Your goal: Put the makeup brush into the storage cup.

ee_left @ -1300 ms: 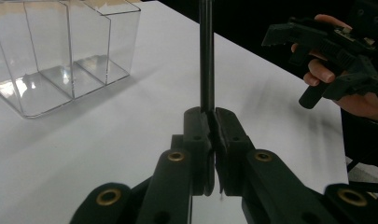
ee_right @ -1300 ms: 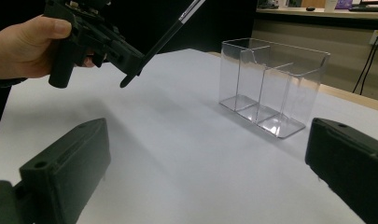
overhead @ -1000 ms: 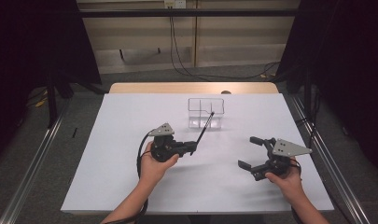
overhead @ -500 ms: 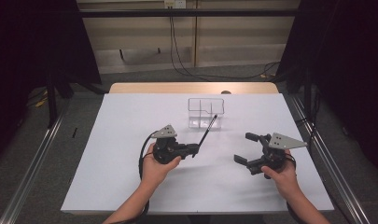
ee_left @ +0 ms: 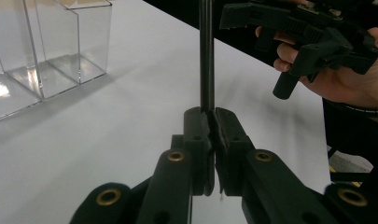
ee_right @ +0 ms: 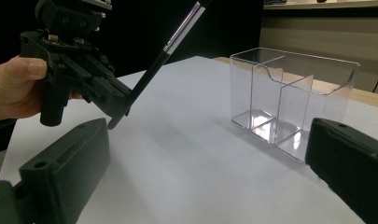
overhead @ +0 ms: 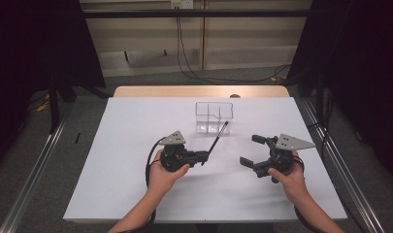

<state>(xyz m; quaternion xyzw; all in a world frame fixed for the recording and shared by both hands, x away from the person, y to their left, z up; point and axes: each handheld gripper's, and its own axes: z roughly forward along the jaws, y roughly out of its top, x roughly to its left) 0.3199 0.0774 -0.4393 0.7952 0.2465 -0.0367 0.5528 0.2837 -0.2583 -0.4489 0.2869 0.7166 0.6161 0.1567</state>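
On the white table [overhead: 111, 160], toward 12 o'clock from the 2 hands, stands a clear plastic organizer [overhead: 213, 116] with thin dividers splitting it into compartments; every compartment that shows is empty. It sits near the far edge of the white surface, well apart from both grippers.

At about 7 o'clock from the organizer, the left gripper [overhead: 204, 156] is held in the person's left hand [overhead: 166, 171], a grey 3-cornered plate on top and a black cable looping beneath it. Its jaws are pressed together on the lower end of a slim black pen [overhead: 217, 138] — the left gripper view shows the 2 pads clamped tight against the shaft [ee_left: 206, 56], which rises straight up between them. In the high view the pen slants from the jaws toward 1 o'clock, its far tip near the organizer's front right corner but above the table, not inside any compartment. The right gripper view shows a pale band on the pen's upper part [ee_right: 183, 27].

At about 4 o'clock from the organizer, the right gripper [overhead: 252, 150] is held in the right hand [overhead: 288, 177], just above the table. Its jaws stand wide apart and hold nothing — in the right gripper view they frame the organizer [ee_right: 289, 98] and the left gripper [ee_right: 114, 109] between them.
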